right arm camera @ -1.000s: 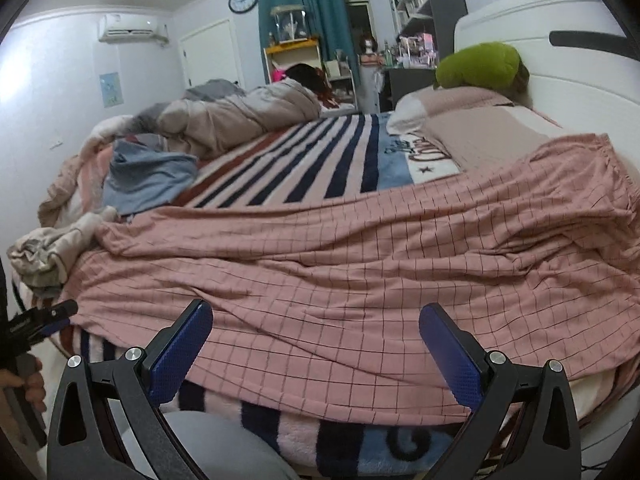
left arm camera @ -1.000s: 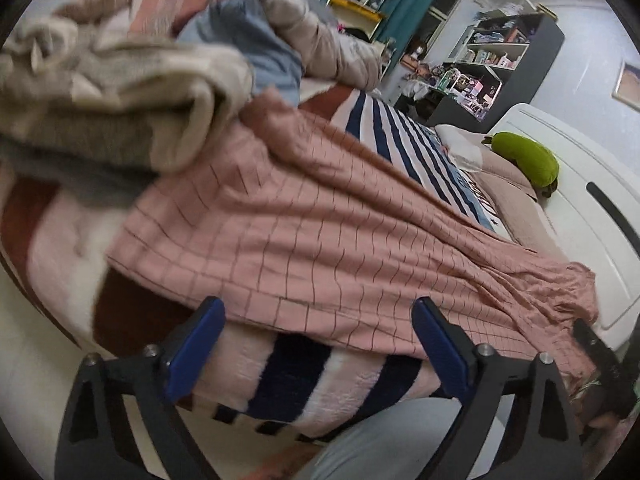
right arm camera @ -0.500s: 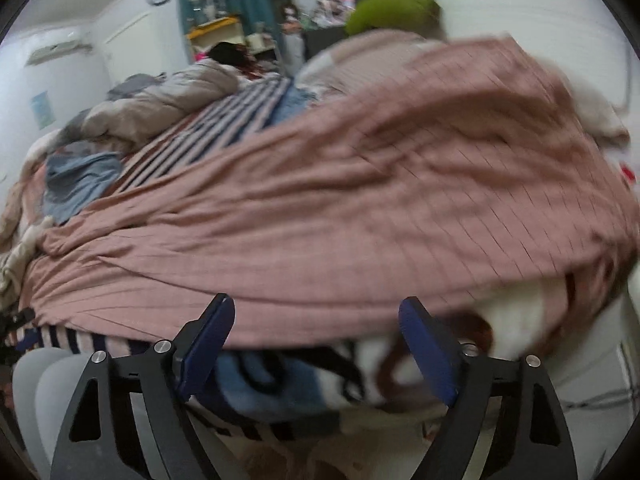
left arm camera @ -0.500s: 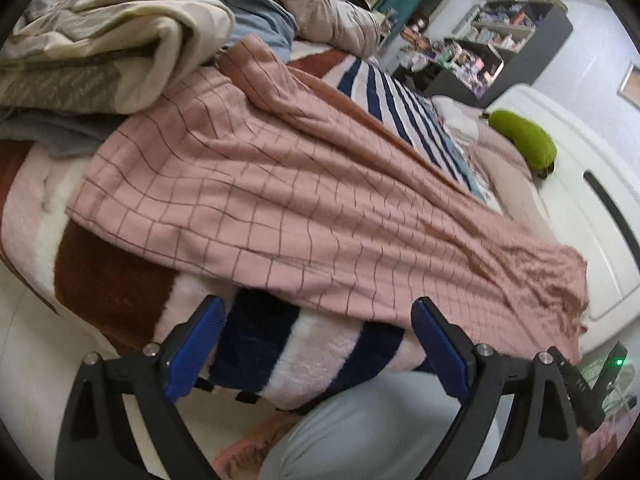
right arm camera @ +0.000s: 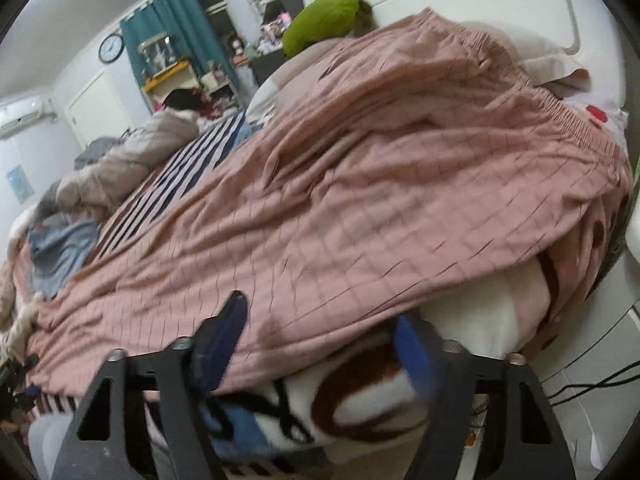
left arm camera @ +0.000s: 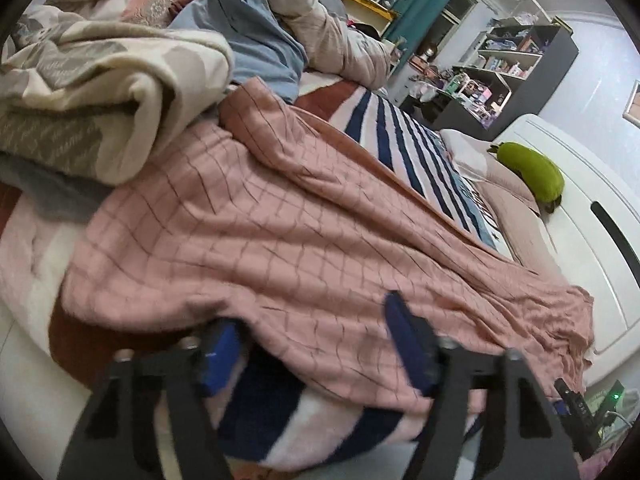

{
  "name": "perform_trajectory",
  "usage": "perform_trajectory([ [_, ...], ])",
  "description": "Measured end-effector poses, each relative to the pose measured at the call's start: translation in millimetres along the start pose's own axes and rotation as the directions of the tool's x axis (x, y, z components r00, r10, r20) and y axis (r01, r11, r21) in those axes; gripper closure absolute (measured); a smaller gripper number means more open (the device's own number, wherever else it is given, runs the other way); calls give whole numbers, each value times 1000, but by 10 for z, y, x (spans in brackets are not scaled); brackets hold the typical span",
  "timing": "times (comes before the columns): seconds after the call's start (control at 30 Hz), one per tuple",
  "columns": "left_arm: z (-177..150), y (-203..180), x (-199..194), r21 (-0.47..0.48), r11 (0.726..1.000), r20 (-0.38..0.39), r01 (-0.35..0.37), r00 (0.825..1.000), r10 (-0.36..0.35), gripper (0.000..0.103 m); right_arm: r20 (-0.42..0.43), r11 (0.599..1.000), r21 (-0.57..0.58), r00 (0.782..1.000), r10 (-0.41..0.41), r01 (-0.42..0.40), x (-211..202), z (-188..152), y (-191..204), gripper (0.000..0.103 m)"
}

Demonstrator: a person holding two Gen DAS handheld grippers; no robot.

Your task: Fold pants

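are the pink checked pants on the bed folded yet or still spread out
Spread out. The pink checked pants lie full length across the striped blanket, the elastic waistband at one end, with no fold across them; both grippers' fingers sit at the near edge.

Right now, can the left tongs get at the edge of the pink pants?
Probably yes. The left tongs already straddle the near edge of the pink pants and have just been closing; nothing blocks them.

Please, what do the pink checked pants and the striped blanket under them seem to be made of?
Pink checked pants: seemingly a thin, soft woven or knit cloth with a matte finish; it drapes in fine wrinkles, and the waistband is gathered like elastic in the right wrist view.
Striped blanket: probably plush fleece; its edge looks thick and fuzzy, with no shine.
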State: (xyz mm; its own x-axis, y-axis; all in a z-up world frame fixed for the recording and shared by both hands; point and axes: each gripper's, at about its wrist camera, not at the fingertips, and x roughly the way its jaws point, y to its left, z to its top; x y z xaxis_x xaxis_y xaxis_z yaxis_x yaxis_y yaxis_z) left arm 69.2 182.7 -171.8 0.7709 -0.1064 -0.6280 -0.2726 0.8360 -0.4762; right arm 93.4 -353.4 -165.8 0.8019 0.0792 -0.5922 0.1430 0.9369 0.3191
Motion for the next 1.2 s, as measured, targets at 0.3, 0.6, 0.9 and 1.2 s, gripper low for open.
perform_trajectory([
  [0.3,71,55,-77,23,1000,19,-7,1000,6,99,51,999,39,999,11,-13,-16,137,47,96],
  [0.6,103,-90,-465,83,996,106,-31,994,23,101,124,998,1,991,59,-60,-329,198,94,99],
  [0.9,258,-225,-660,140,990,157,-30,988,7,102,196,990,-88,972,129,-114,-512,486,303,100],
  [1.2,664,-477,-497,224,973,170,-47,985,8,102,152,972,-173,971,186,-160,-166,1048,526,100],
])
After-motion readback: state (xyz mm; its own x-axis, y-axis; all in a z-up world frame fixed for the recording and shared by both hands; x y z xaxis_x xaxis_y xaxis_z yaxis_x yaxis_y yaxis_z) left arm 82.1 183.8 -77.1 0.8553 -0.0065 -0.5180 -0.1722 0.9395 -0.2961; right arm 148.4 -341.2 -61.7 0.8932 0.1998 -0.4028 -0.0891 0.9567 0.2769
